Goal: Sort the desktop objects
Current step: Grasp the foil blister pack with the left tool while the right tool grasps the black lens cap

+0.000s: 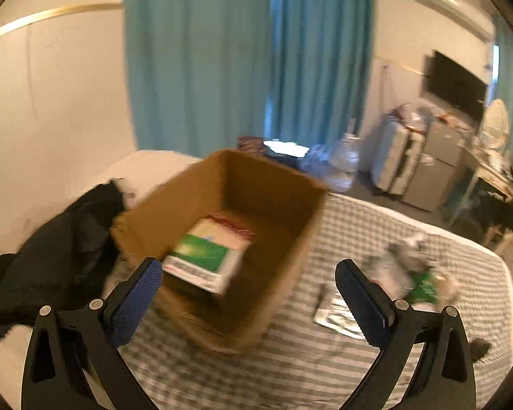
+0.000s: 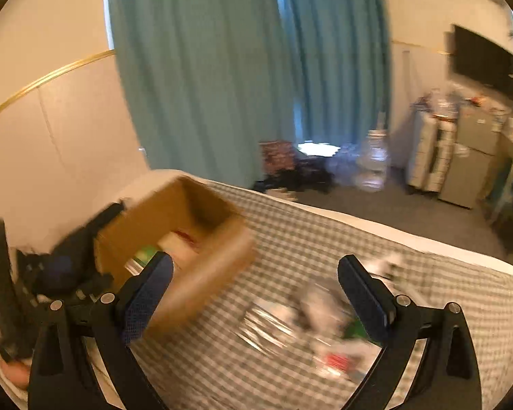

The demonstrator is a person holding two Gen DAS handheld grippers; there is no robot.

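An open cardboard box point(image 1: 273, 205) stands on the checked bedspread point(image 1: 290, 369). A green and white carton point(image 1: 201, 259) lies inside it, on top of a red and white item. My left gripper point(image 1: 249, 270) is open and empty, just in front of the box's near corner. A blurred pile of loose items point(image 1: 410, 273) and a silver packet point(image 1: 335, 314) lie to the right of the box. My right gripper point(image 2: 256, 266) is open and empty above the pile point(image 2: 325, 317), with the box point(image 2: 195, 235) to its left. The left gripper's body shows at the far left of the right wrist view.
Dark clothing point(image 1: 61, 239) lies left of the box. Teal curtains point(image 1: 249, 58) hang behind the bed. Water bottles point(image 1: 342, 160), suitcases point(image 1: 396, 157) and a wall screen point(image 1: 455, 82) stand at the right. Both views are motion-blurred.
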